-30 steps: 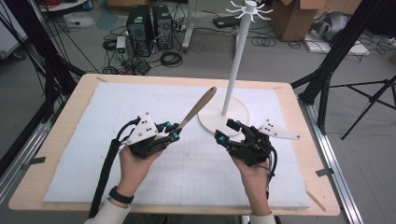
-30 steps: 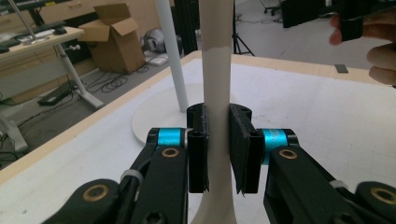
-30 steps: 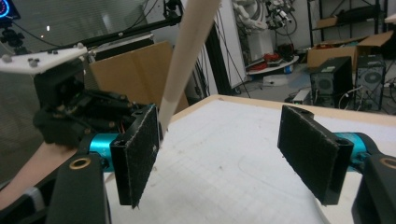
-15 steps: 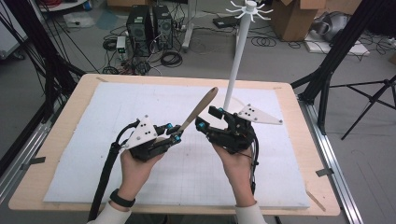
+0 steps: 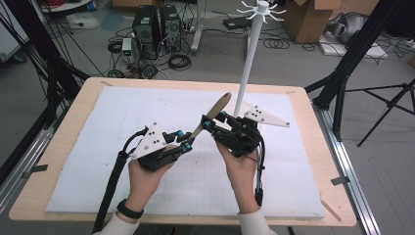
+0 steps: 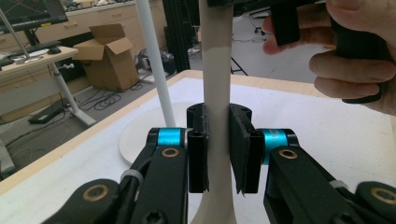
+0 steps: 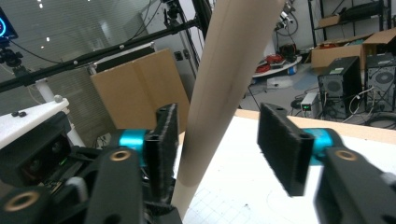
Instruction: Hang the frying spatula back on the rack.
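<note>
Your left gripper point(image 5: 185, 143) pinches the wooden spoon point(image 5: 210, 115) handle; your right gripper point(image 5: 214, 121), jaws spread around it, hasn't yet clamped—handover half done.

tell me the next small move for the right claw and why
Probably close the right claw on the wooden spatula: its jaws stand open with the handle between them, while the left claw already clamps the spatula lower down, so a handover looks set up.
</note>
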